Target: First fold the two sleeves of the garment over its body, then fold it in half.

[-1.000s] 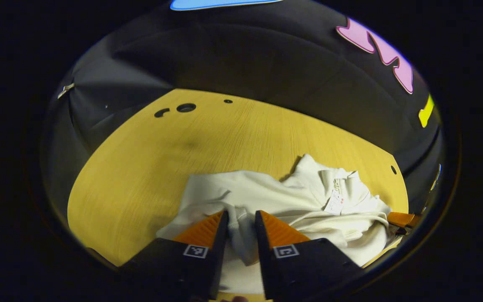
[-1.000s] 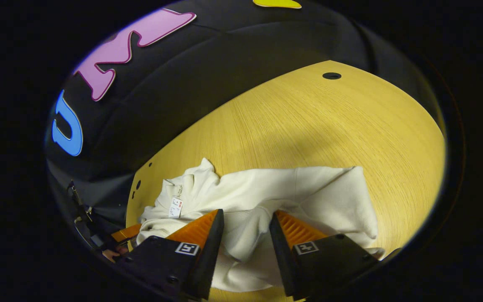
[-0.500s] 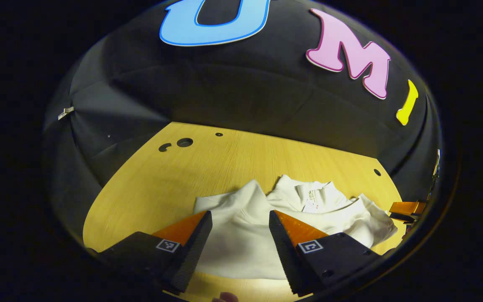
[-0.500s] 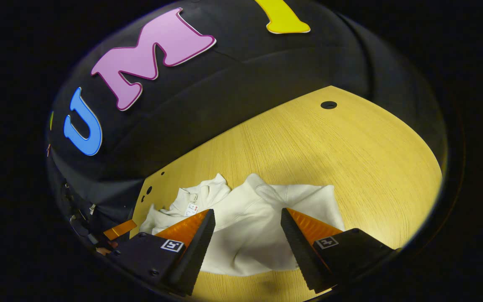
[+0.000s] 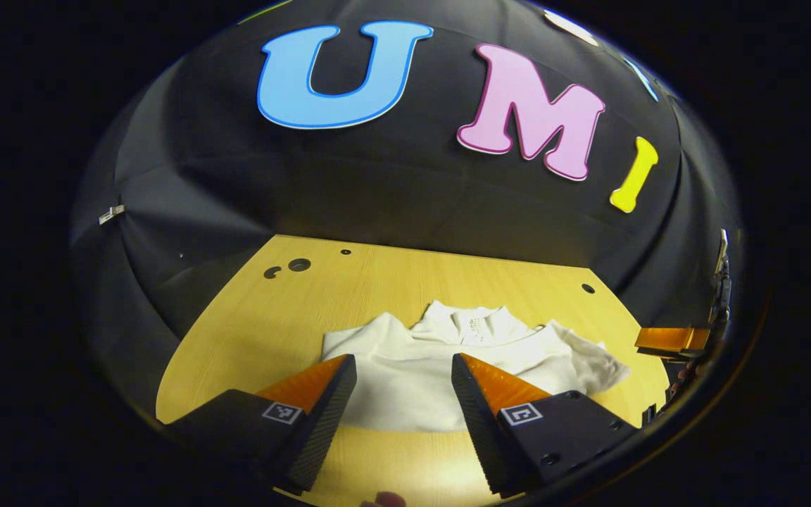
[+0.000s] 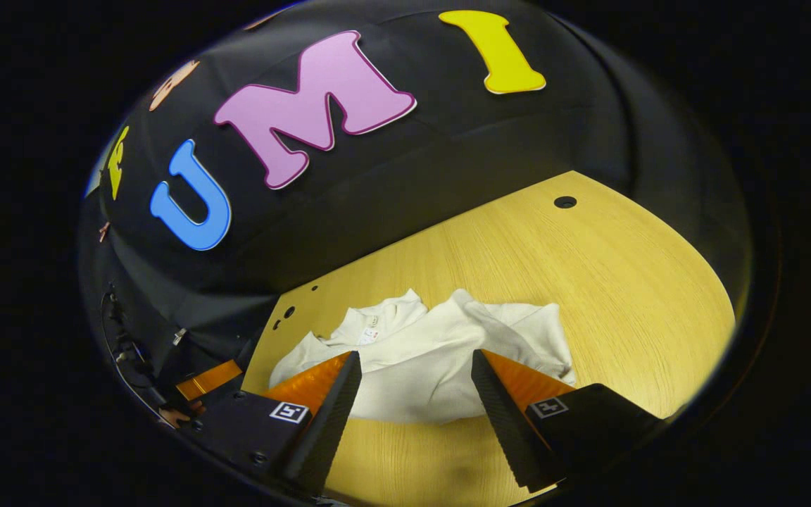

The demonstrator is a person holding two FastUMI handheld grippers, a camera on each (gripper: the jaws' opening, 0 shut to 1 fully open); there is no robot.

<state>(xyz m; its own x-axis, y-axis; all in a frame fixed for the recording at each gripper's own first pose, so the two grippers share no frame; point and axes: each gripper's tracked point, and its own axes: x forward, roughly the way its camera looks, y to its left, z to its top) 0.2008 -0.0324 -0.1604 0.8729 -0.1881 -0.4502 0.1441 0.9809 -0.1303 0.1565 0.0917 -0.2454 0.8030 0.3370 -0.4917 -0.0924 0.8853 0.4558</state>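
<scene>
A cream-white garment (image 5: pixel 412 380) lies folded in a loose bundle on the yellow wooden table (image 5: pixel 250 324), its collar and tag (image 5: pixel 477 324) toward the back wall. In the left gripper view my left gripper (image 5: pixel 403 366) stands open just in front of and above the garment, nothing between its fingers. In the right gripper view the same garment (image 6: pixel 419 366) sits beyond my right gripper (image 6: pixel 416 362), which is open too and clear of the cloth. The other gripper's fingers (image 5: pixel 669 339) show at the far right edge of the left gripper view.
The table has small round holes at the back left (image 5: pixel 298 265) and back right (image 5: pixel 588 288). Black cloth walls close the booth behind the table. Bare tabletop (image 6: pixel 624 282) stretches to the right of the garment in the right gripper view.
Both grippers have let go of the cloth, opened, and drawn back and up from the garment. The garment now lies settled on the table, farther from both cameras.
</scene>
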